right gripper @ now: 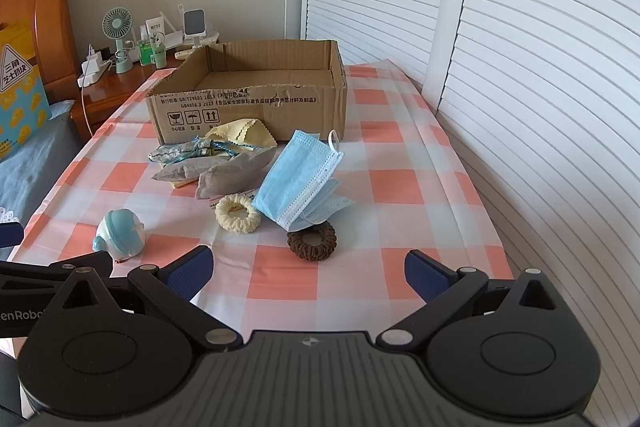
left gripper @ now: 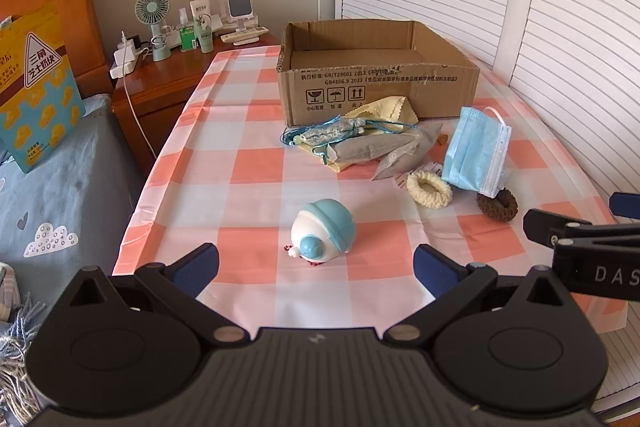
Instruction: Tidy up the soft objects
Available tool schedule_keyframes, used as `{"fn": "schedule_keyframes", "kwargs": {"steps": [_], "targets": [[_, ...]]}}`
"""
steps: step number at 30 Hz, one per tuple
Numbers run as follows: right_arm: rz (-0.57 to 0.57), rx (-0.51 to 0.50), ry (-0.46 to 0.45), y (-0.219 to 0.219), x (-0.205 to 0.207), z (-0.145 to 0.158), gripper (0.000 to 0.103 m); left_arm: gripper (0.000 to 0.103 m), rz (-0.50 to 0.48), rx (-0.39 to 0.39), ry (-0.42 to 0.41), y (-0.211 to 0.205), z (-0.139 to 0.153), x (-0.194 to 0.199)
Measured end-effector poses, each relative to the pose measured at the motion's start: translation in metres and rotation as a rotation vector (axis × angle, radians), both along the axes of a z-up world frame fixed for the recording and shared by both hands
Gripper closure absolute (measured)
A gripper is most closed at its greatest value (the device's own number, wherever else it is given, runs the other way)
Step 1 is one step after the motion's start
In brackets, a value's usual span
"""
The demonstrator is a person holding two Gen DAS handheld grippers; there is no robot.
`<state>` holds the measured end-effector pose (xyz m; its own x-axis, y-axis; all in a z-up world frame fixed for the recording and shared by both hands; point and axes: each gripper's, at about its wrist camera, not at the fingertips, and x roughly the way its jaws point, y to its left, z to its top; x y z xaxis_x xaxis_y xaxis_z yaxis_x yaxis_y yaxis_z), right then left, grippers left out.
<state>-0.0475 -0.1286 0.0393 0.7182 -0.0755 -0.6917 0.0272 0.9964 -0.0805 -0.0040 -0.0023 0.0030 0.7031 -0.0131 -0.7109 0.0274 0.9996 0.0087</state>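
Soft items lie on the checked tablecloth in front of an open cardboard box: a blue face mask, a cream scrunchie, a brown scrunchie, grey pouches, a yellow cloth and a blue-white squishy toy. My left gripper is open and empty, just short of the toy. My right gripper is open and empty, just short of the brown scrunchie.
A wooden nightstand with a small fan and bottles stands at the back left. A bed with a snack bag is on the left. White louvred doors run along the right side of the table.
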Motion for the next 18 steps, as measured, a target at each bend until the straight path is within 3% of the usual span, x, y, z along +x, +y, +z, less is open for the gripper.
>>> {"fn": "schedule_keyframes", "kwargs": {"steps": [18], "targets": [[0.001,-0.002,-0.006,0.0002,-0.0012,0.0030,0.000,0.000,-0.001,0.000,-0.003,-0.0004,0.0006,-0.0007]]}}
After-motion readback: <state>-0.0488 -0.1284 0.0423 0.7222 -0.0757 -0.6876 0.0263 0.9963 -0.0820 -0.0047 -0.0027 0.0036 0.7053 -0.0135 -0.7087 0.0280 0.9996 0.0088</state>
